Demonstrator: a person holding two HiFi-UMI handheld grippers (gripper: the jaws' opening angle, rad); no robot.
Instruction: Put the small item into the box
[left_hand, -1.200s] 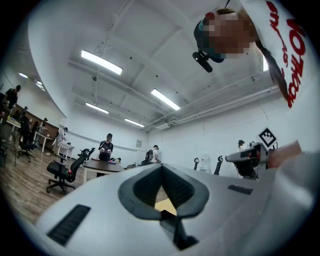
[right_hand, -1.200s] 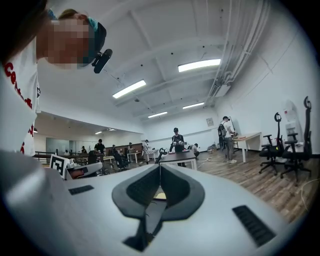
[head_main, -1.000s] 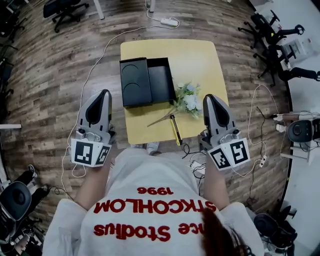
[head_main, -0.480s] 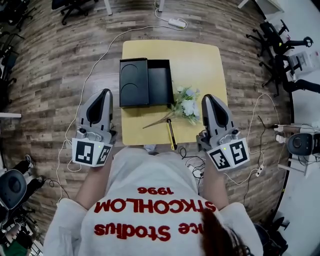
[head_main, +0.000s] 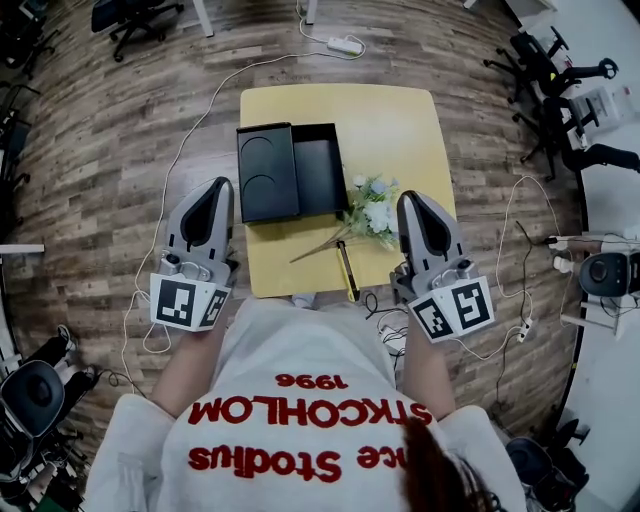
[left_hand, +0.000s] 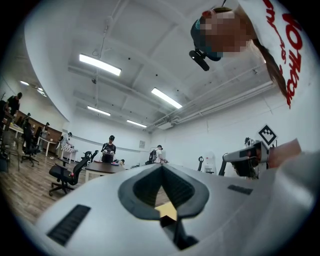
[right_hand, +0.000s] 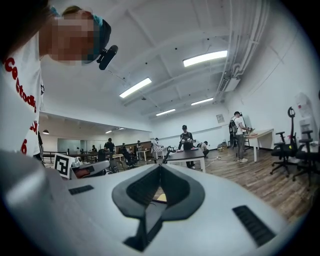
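Box: a black rectangular cardboard box is seen open, with its flat black lid laid directly beside it. Both are placed just inward of and ahead of the left gripper's jaws.
Small item: a slim black-and-yellow stick-shaped item is laid flat between the two jaw pairs, nearer the right gripper.
Flowers: a white artificial flower bunch is laid just beside the right jaws, on their inner side.

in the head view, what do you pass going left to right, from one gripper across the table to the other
left gripper → black lid → open black box → flowers → right gripper
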